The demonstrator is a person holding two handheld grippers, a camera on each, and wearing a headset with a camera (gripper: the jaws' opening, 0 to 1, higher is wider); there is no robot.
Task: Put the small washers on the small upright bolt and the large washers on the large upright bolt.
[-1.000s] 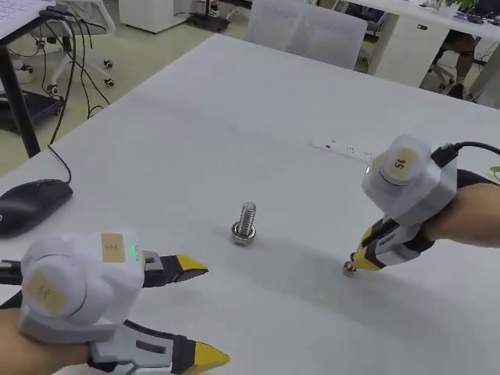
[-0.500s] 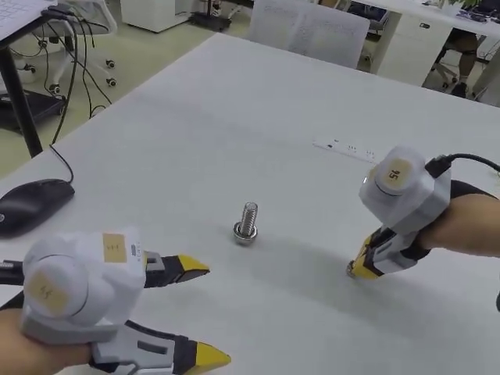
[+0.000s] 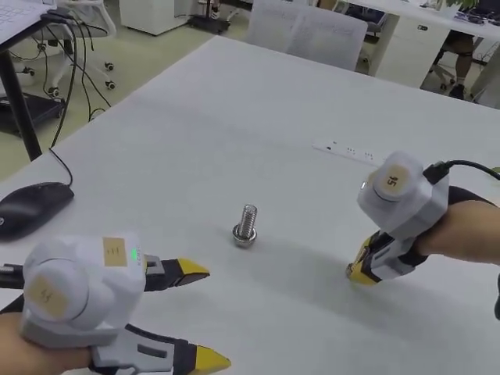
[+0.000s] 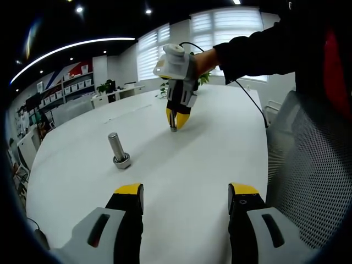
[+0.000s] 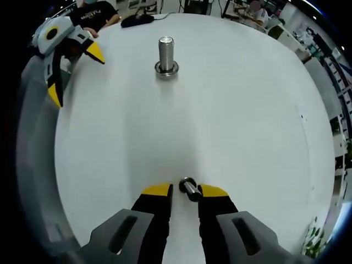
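Observation:
The large bolt (image 3: 246, 225) stands upright mid-table with washers ringed round its base, also seen in the left gripper view (image 4: 117, 150) and the right gripper view (image 5: 165, 55). My right gripper (image 3: 359, 273) points down at the table to the bolt's right, its jaws nearly closed around the small bolt (image 5: 190, 188), which leans between the yellow tips. From the left gripper view that small bolt (image 4: 173, 128) pokes out below the right gripper (image 4: 177, 120). My left gripper (image 3: 205, 315) hovers open near the table's front left, holding nothing (image 4: 186, 192).
A black mouse (image 3: 31, 205) lies near the table's left edge with its cable trailing off. A white power strip (image 3: 348, 150) lies behind the right gripper. A grey chair (image 3: 308, 31) stands at the far edge. Bare white tabletop (image 3: 234, 125) surrounds the large bolt.
The right gripper has shifted slightly right and down onto the table, and the small bolt at its tips is now hidden in the head view. The left gripper and the large bolt stayed put.

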